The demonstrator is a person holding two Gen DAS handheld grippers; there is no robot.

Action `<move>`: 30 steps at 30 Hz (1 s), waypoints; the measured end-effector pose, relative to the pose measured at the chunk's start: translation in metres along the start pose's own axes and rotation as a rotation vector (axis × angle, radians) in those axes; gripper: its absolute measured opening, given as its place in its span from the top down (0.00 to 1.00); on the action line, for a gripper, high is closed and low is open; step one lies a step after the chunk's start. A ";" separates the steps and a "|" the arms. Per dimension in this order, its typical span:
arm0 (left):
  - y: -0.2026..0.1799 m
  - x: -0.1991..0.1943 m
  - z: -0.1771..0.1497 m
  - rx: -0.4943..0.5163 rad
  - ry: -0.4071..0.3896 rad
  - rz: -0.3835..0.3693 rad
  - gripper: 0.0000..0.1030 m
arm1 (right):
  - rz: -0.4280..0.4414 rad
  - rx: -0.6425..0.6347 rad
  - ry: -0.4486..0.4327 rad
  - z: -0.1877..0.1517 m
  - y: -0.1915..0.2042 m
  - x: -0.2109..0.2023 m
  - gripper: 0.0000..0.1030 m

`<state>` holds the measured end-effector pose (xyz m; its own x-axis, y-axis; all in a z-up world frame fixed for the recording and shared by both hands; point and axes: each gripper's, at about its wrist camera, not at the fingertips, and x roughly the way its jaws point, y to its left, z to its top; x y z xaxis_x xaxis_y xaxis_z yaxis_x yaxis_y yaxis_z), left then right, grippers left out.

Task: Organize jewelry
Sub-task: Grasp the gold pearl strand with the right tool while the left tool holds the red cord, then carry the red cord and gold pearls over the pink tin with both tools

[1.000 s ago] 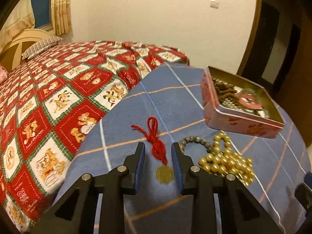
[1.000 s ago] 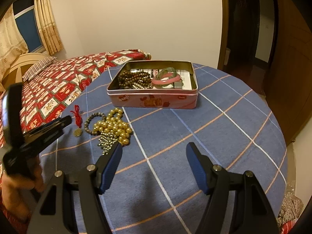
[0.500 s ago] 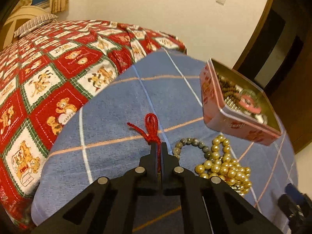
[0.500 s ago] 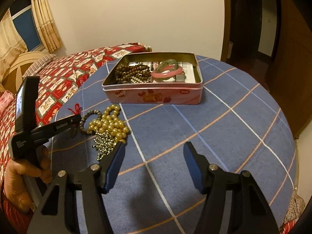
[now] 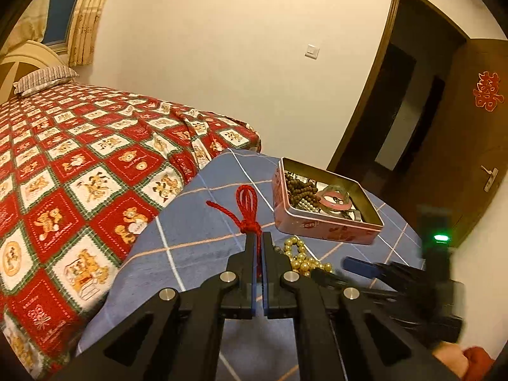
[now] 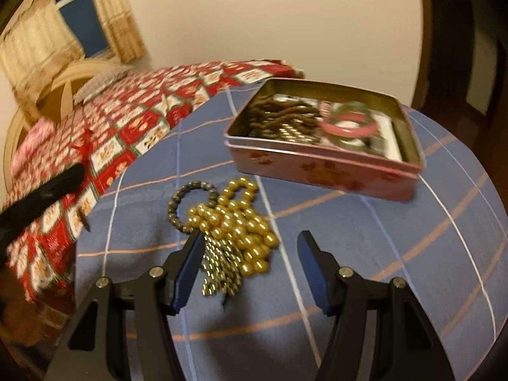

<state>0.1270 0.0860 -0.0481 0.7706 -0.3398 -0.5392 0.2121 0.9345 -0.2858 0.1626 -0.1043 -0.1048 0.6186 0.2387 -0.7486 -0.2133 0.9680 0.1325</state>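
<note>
The red knotted cord (image 5: pixel 247 209) is pinched just below its knot between the pressed-together jaws of the left hand-held gripper (image 5: pixel 257 238), its loop lifted above the counter (image 5: pixel 190 238) near the edge beside the bed (image 5: pixel 79 165). The gold bead pile (image 6: pixel 235 222) and grey bead bracelet (image 6: pixel 182 200) lie touching, between that edge and the pink tin (image 6: pixel 324 165). The right hand-held gripper (image 6: pixel 250 247) stands spread around the pile's near end, pads clear of it.
</note>
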 end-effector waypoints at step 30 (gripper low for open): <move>-0.030 -0.025 -0.004 0.047 -0.024 -0.062 0.99 | 0.063 0.163 -0.121 -0.005 -0.039 -0.082 0.86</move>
<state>0.0992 0.0658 -0.0294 0.7691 -0.3953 -0.5022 0.2875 0.9158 -0.2804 0.1164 -0.1619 -0.0518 0.6962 0.2972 -0.6534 -0.1349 0.9482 0.2875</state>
